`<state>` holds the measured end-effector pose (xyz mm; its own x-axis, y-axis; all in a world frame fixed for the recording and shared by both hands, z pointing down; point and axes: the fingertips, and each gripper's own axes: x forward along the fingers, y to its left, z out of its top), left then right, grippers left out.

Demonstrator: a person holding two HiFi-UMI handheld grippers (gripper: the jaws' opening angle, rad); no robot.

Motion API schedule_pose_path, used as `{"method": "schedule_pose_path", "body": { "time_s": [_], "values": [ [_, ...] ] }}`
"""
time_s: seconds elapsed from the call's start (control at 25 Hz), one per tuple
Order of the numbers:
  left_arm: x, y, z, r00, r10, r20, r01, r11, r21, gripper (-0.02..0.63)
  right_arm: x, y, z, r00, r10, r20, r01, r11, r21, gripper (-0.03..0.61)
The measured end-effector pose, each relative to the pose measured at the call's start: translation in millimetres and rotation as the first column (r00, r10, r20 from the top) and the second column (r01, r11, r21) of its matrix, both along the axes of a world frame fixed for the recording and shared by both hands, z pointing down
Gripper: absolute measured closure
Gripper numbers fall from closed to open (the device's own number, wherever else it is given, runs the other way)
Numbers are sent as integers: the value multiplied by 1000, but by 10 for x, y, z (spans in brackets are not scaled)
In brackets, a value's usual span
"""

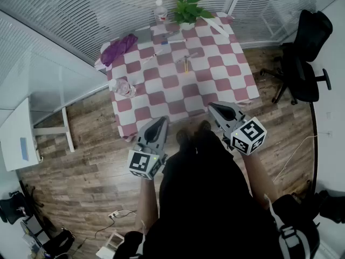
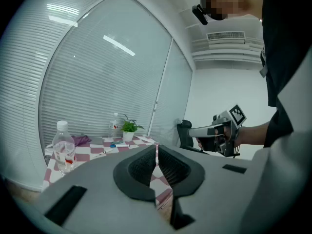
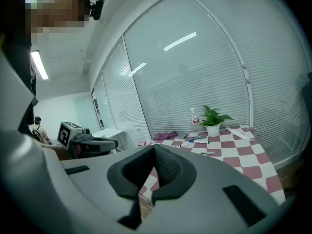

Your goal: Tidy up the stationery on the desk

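Head view, with both gripper views. The desk (image 1: 215, 74) stands against a wall of slatted blinds (image 1: 81, 9), its near edge facing the person. Open wooden floor (image 1: 81, 182) lies between that edge and both grippers. A black office chair (image 1: 304, 53) stands off the desk's right side and a white side table (image 1: 16, 139) well apart on the left.

The left gripper (image 1: 161, 121) and the right gripper (image 1: 212, 107) are held level short of the near edge, over the floor. Each has its ribbed dark jaws pressed together with nothing between them.

Containers: a clear plastic bottle (image 1: 123, 87) with a white cap at the desk's left edge, seemingly part-filled with water; a second bottle (image 1: 160, 9) at the far edge; beside it a white pot (image 1: 187, 25) holding a leafy green plant (image 1: 187, 5).

The stationery lies scattered on the far half of the pink-and-white checked cloth: a yellow pencil (image 1: 186, 65), a blue marker (image 1: 164, 39) and a long white flat strip (image 1: 218, 26). A crumpled purple rag (image 1: 119, 48) sits at the far left corner.
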<state>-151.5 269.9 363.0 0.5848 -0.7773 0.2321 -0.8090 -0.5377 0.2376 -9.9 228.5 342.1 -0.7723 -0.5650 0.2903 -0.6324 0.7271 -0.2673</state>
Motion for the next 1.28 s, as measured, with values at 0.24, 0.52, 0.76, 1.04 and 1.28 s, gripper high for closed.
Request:
{"method": "schedule_pose_path", "body": {
  "time_s": [0.24, 0.52, 0.76, 1.04, 1.28],
  "values": [
    [11, -42, -23, 1000, 1, 9, -1, 1000, 7, 574, 1, -3, -2, 1000, -9, -3, 9, 1000, 4, 558],
    [27, -44, 18, 1000, 11, 2, -11, 1000, -11, 574, -15, -44, -19, 1000, 0, 7, 0, 1000, 4, 558],
    [144, -162, 102, 999, 44, -8, -44, 998, -33, 574, 89, -130, 22, 1000, 26, 7, -26, 1000, -6, 557],
    [358, -429, 227, 997, 77, -11, -78, 994, -75, 574, 289, -417, 176, 998, 69, 1, -69, 997, -37, 557],
    [527, -762, 162, 997, 78, -3, -78, 993, -92, 574, 307, -902, 199, 999, 35, 6, -34, 999, -35, 555]
  ]
}}
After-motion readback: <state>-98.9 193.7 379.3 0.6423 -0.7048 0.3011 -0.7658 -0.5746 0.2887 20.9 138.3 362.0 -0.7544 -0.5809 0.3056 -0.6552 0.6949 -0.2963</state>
